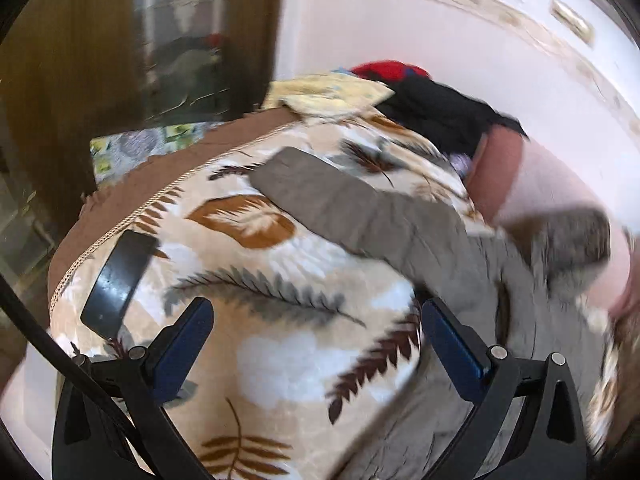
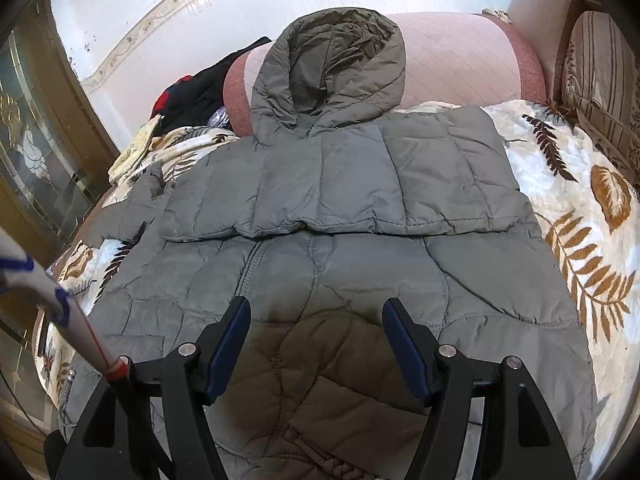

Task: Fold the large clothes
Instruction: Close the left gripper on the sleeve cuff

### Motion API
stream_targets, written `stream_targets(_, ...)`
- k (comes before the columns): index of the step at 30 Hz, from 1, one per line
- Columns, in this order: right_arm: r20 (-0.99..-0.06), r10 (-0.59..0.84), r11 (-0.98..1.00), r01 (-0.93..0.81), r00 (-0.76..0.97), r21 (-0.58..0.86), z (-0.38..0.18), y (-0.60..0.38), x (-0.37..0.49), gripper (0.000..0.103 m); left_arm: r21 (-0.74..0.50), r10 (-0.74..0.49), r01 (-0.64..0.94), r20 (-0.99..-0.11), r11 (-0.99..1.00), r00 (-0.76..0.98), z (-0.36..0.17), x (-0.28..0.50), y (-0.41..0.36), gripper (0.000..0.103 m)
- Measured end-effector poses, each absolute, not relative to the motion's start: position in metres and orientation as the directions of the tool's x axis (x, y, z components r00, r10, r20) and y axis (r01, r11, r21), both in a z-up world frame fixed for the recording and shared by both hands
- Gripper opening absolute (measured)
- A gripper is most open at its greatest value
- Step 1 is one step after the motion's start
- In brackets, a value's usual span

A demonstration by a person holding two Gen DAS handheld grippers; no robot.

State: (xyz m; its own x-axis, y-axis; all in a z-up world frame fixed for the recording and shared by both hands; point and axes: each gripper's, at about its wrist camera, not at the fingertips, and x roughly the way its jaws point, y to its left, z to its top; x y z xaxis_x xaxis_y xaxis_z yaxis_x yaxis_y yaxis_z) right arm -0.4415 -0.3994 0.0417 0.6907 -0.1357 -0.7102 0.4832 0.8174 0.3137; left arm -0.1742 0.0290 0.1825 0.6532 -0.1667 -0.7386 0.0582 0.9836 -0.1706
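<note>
A grey quilted hooded jacket [image 2: 340, 208] lies flat on a leaf-print blanket [image 2: 580, 208]. Its hood [image 2: 332, 64] rests against a pink headboard. One sleeve is folded across the chest [image 2: 360, 176]; the other sleeve [image 2: 132, 208] stretches out to the left. My right gripper [image 2: 316, 308] hovers open over the jacket's lower part, with nothing between its pads. The left wrist view is blurred. There my left gripper [image 1: 316, 312] is open above the blanket [image 1: 280, 360], with nothing in it, and the outstretched grey sleeve [image 1: 352, 208] lies ahead and to its right.
A pile of black and red clothes [image 2: 192, 96] lies at the head of the bed on the left. A flat black object [image 1: 120, 280] rests on the blanket near the bed's edge. A striped cushion [image 2: 600, 80] stands at right; a wooden glass-door cabinet [image 2: 36, 152] stands at left.
</note>
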Motion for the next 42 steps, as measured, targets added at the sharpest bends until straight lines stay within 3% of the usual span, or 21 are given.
stream_targets(7,-0.707,-0.124,0.832,0.461,0.697,0.309,0.043,-0.394,-0.438,0.073,-0.213,-0.178,0.022,-0.746,0.977,0.641,0.207,-0.127,0.047,0.103)
stream_targets(13,-0.711,-0.116,0.836,0.455,0.694,0.307,0.041,-0.394,-0.436,0.073,-0.289,-0.235,0.003,-0.773,0.957,0.589,0.191,-0.077,0.050,0.101)
stream_targets(15,-0.715,-0.110,0.838,0.451,0.691,0.308,0.039,-0.393,-0.432,0.073,-0.307,-0.252,0.002,-0.779,0.952,0.574,0.181,-0.065,0.049,0.096)
stream_targets(19,-0.726,-0.100,0.846,0.441,0.681,0.298,0.035,-0.390,-0.423,0.073,-0.332,-0.276,-0.012,-0.802,0.943,0.531,0.151,-0.032,0.050,0.071)
stream_targets(21,-0.728,-0.094,0.849,0.437,0.679,0.298,0.033,-0.389,-0.420,0.073,-0.348,-0.289,-0.019,-0.805,0.937,0.519,0.138,-0.016,0.051,0.070)
stream_targets(23,-0.727,-0.082,0.849,0.429,0.681,0.307,0.032,-0.388,-0.418,0.073,-0.358,-0.298,-0.015,-0.801,0.934,0.520,0.128,-0.001,0.053,0.054)
stream_targets(25,-0.729,-0.082,0.850,0.429,0.679,0.305,0.031,-0.388,-0.417,0.073,-0.367,-0.307,-0.016,-0.801,0.930,0.513,0.115,0.017,0.054,0.046)
stream_targets(42,-0.742,-0.053,0.844,0.427,0.668,0.324,0.022,-0.391,-0.407,0.073,-0.555,-0.370,-0.223,-0.753,0.801,0.545,0.022,0.097,0.091,0.046)
